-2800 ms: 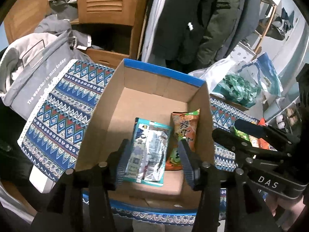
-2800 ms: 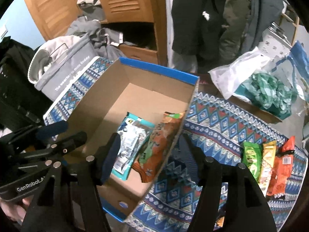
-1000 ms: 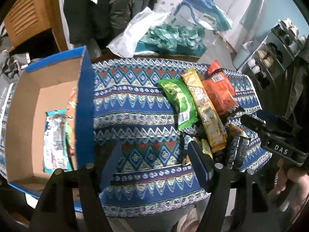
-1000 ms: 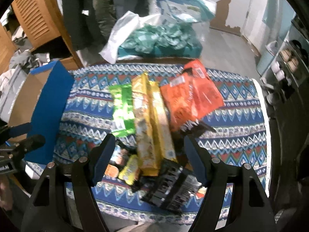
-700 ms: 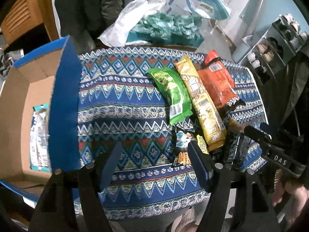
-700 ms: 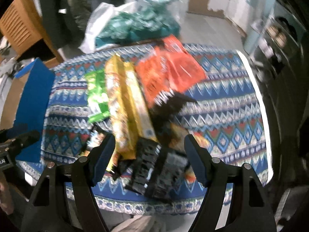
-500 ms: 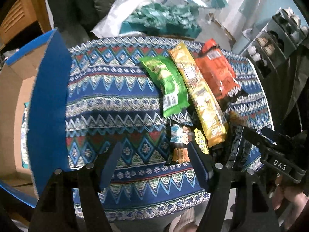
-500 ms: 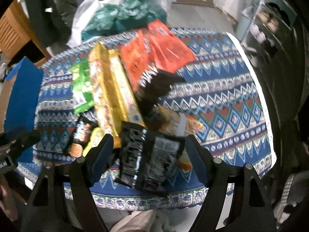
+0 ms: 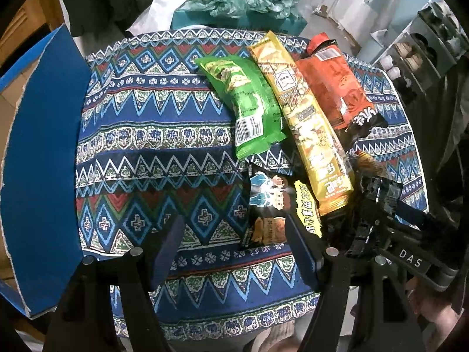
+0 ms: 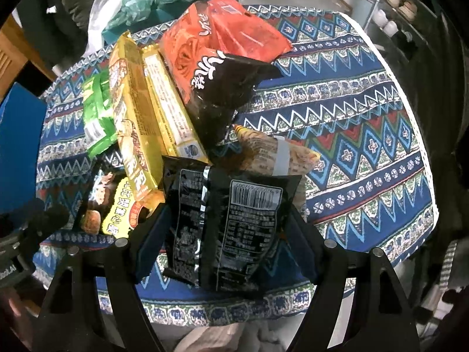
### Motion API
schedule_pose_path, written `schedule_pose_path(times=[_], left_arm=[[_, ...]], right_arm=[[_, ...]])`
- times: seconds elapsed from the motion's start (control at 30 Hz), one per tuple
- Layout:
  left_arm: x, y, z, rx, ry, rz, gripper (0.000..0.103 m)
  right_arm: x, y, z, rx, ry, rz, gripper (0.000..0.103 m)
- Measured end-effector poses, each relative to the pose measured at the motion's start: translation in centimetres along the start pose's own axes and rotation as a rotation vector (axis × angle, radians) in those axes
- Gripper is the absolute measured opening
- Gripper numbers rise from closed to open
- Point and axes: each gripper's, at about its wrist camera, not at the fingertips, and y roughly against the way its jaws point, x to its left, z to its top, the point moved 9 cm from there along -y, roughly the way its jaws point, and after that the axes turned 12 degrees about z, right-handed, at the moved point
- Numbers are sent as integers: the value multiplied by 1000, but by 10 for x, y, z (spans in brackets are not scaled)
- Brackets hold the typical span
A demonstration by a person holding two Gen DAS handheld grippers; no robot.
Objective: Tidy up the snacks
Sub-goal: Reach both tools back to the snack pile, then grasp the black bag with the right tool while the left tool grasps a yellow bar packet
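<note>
Straddling a glossy black foil packet (image 10: 225,228), your right gripper (image 10: 225,234) is spread wide, pads (image 10: 149,243) beside its crinkled edges but not clearly squeezing. Your left gripper (image 9: 231,243) is hanging released over the patterned woven tablecloth (image 9: 152,135), a small cartoon-printed sachet (image 9: 269,205) lying just inside its right finger. Farther out, you're looking at a long yellow pack (image 9: 304,117) lying between a shiny green pouch (image 9: 249,99) and an orange bag (image 9: 337,88). At left, the blue-faced cardboard box (image 9: 41,158) is standing.
</note>
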Motion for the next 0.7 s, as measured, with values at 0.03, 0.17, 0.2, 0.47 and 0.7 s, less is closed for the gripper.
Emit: schedule_pose_path(times=[0.03,0.17,0.2,0.47,0.7], left_arm=[[-1,-2,0,2,-2,4,72],[-4,-7,1,5,-11,9,72],[-5,-8,1,5,-15,11,72],[-10,-15,-1,24,-20,11,72],[-9,-14,4,29,-1,-4,72]], right_arm=[[0,-1,0,-1,3,-5,77],[-2,-7,0,4,10,-26,77],[-2,-9,1,7,11,-30,77],[-5,-23,-5,41,44,-56,77],[-6,-22,-6,49,72,-36,54]])
